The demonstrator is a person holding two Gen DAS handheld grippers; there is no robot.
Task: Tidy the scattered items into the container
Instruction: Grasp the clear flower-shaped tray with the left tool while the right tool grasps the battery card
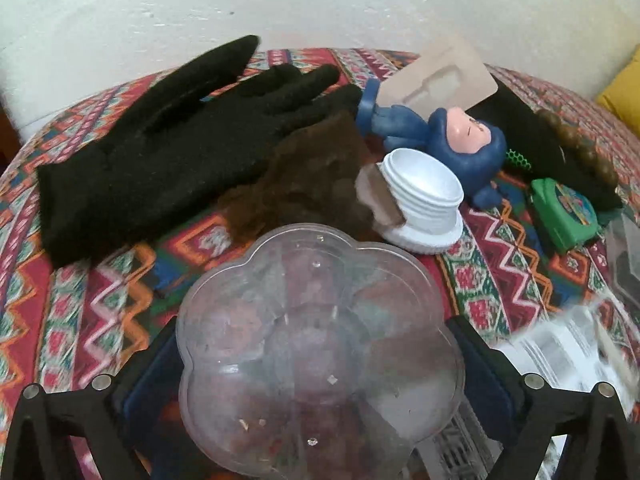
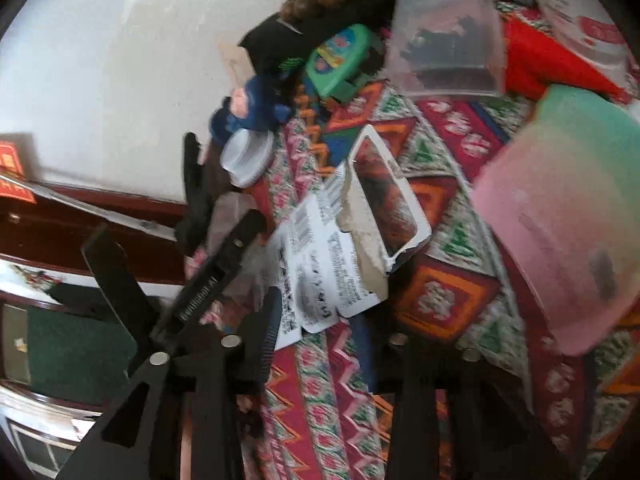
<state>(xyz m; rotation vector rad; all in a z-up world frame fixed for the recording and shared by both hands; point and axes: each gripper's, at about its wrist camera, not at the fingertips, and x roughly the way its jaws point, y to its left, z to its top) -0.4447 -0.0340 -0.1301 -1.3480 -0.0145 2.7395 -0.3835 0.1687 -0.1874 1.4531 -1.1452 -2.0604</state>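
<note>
- The left tongs [image 1: 320,360] stand spread wide, and a clear flower-shaped plastic lid [image 1: 320,360] sits between the two fingers [image 1: 486,364]. Whether the pads press on its edges cannot be told.
- Past the lid on the patterned cloth [image 1: 100,312] of the desk lies a black knit glove [image 1: 160,148], palm flat, fingers pointing away toward the white wall [image 1: 320,0].
- A brown furry piece [image 1: 304,176] lies against the glove's right side, touching a white screw cap [image 1: 420,208] that sits open side up.
- Behind the cap a blue toy figure [image 1: 452,140] lies on its side, with a beige moulded card [image 1: 440,76] leaning over it.
- To the right are a small green case [image 1: 564,212], a string of brown wooden beads [image 1: 580,148] on something black, and a yellow thing [image 1: 620,92] at the frame edge.
- The right tongs [image 2: 332,344] are slightly apart, with nothing between them; only the cloth shows in the gap.
- Just ahead of them lies a torn white packet with barcodes [image 2: 320,264], its window showing something brown.
- Farther off in the right wrist view stand a clear plastic box [image 2: 448,36] with dark contents, a red item [image 2: 552,60], and a pink-and-green container [image 2: 568,216] near the right edge, blurred.
</note>
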